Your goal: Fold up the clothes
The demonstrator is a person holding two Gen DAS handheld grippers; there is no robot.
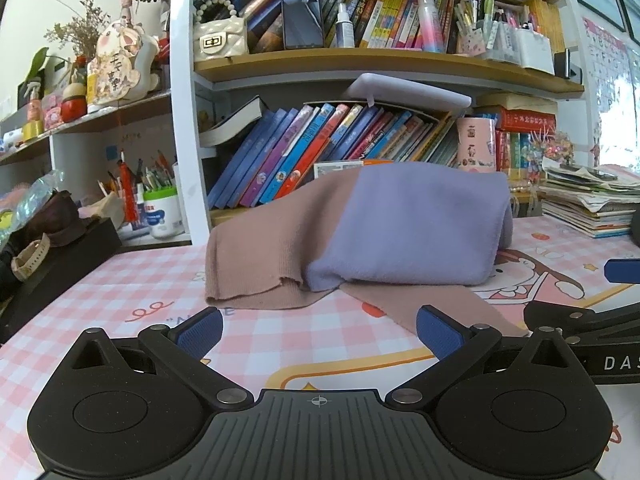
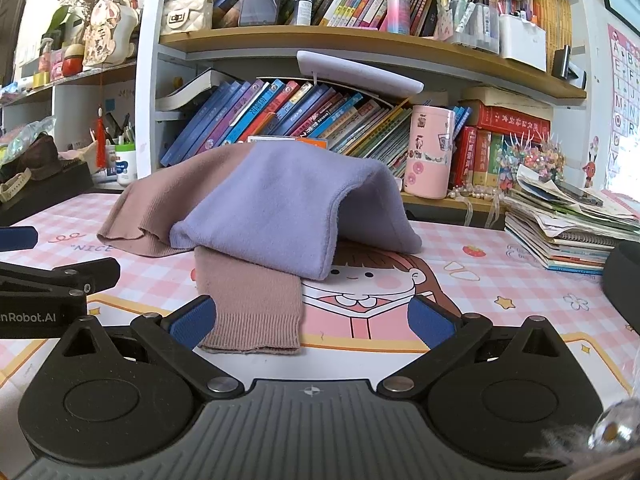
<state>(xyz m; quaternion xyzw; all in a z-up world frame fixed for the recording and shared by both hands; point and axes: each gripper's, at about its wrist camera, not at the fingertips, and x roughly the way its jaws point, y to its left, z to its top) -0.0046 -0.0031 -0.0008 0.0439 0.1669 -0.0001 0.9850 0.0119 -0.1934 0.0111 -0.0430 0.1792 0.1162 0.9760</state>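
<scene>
A garment with a lavender body (image 1: 412, 224) and tan-pink ribbed sleeves (image 1: 256, 256) lies heaped on the pink checked table mat (image 1: 120, 288). In the right wrist view the lavender part (image 2: 288, 204) drapes over a tan sleeve (image 2: 256, 308) that runs toward me. My left gripper (image 1: 320, 332) is open and empty, just short of the garment. My right gripper (image 2: 312, 320) is open, its left finger (image 2: 192, 322) beside the sleeve cuff. Each gripper shows at the edge of the other's view.
A bookshelf (image 1: 360, 60) packed with books stands behind the garment. A pink cup (image 2: 430, 152) and a stack of papers (image 2: 568, 228) sit at the right. A black box (image 1: 56, 264) with a watch lies at the left.
</scene>
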